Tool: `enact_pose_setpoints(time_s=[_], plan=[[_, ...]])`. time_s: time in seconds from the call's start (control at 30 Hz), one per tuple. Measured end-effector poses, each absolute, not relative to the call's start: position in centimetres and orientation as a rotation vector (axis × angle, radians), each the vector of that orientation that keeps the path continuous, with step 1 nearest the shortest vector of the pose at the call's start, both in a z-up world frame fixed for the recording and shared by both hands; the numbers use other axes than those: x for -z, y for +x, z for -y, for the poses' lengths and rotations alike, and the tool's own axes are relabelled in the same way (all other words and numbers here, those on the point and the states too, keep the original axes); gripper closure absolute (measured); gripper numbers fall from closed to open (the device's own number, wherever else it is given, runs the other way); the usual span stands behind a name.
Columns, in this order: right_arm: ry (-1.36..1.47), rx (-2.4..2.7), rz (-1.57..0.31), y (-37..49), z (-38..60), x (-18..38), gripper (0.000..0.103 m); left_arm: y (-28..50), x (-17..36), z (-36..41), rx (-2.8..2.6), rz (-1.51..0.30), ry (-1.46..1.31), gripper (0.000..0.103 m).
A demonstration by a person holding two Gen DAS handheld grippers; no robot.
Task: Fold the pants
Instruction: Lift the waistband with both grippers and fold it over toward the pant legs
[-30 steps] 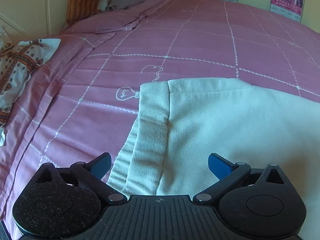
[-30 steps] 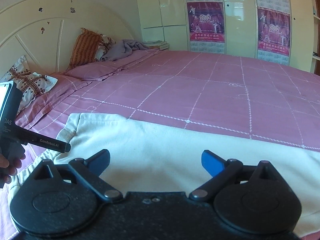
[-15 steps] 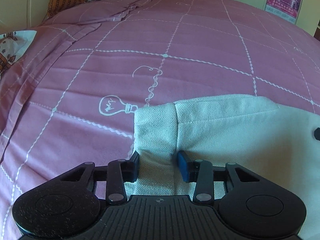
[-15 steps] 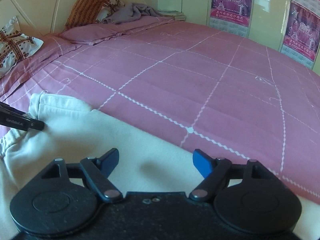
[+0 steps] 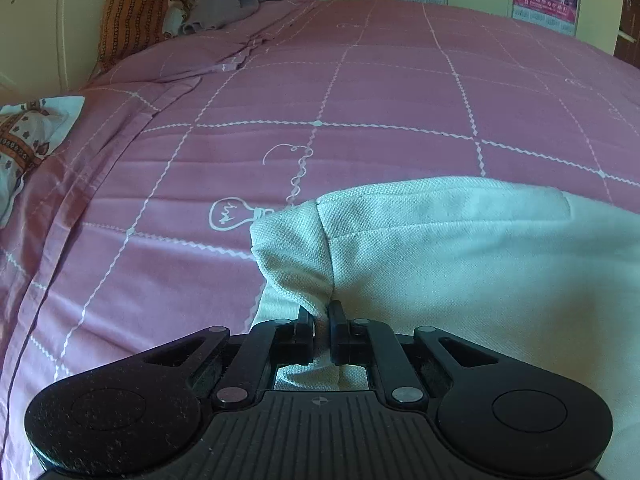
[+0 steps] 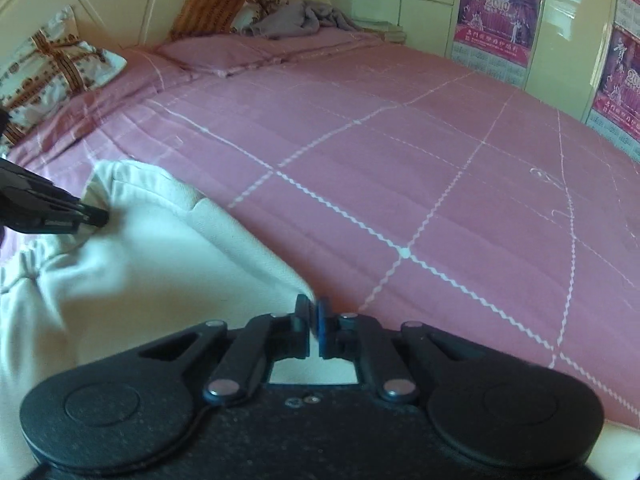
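The cream-white pants [image 5: 460, 256] lie on the pink bed. My left gripper [image 5: 321, 316] is shut on the pants' waistband corner, which bunches up in front of the jaws. In the right wrist view the pants [image 6: 132, 280] fill the lower left, and my right gripper [image 6: 313, 312] is shut on their far edge. The left gripper's fingers [image 6: 86, 214] also show at the left of that view, pinching the waistband end.
The pink quilted bedspread [image 5: 360, 92] with white grid lines stretches ahead. Patterned pillows [image 6: 52, 72], an orange cushion [image 5: 136, 16] and a grey garment [image 5: 236, 4] lie by the headboard. Cream wardrobe doors with posters [image 6: 500, 12] stand behind the bed.
Both grippers went from open to shut on the pants, the left on the waistband corner and the right on the far edge. The cloth has bunched and lifted slightly.
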State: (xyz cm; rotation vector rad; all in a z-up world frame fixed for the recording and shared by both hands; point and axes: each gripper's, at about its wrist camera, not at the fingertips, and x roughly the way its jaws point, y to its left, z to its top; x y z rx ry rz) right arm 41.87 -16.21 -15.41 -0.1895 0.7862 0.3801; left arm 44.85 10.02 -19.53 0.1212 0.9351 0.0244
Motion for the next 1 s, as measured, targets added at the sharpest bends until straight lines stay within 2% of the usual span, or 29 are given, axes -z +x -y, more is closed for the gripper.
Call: enact_pose_setpoints(time_s=[0.2,0.37,0.43,0.5,0.57,0.67,0.8,1.0], plan=[[-0.168,-0.456,-0.741,29.4,15.5,11.9,0.099,36.7,15.6,-13.0,0.042,-0.918,0.002,0.096],[-0.119,-0.449,-0.832,20.9,14.0,14.8,0.099,29.9,14.6,-15.0,0.071,-0.972,-0.077,0.095],[-0.099,-0.419,-0.878,18.9,13.1,17.1,0.099,28.0,15.0,-16.1,0.079,-1.026,-0.172,0.087],[-0.080,-0.391,-0.928,18.1,12.5,19.1,0.093,26.3,15.1,-17.1,0.066,-1.055,-0.269,0.059],[-0.022,-0.365,-0.916,17.2,12.7,19.0,0.084,24.6,14.7,-17.9,0.060,-1.049,-0.324,0.048],[0.057,-0.332,-0.904,16.6,13.5,17.7,0.081,22.5,14.5,-18.9,0.079,-1.033,-0.446,0.029],[0.149,-0.259,-0.917,16.1,15.6,17.6,0.077,22.3,15.3,-18.9,0.114,-1.028,-0.599,0.028],[0.319,-0.161,-0.975,15.4,18.7,18.5,0.075,23.5,19.6,-17.7,0.065,-1.095,-0.715,0.028]])
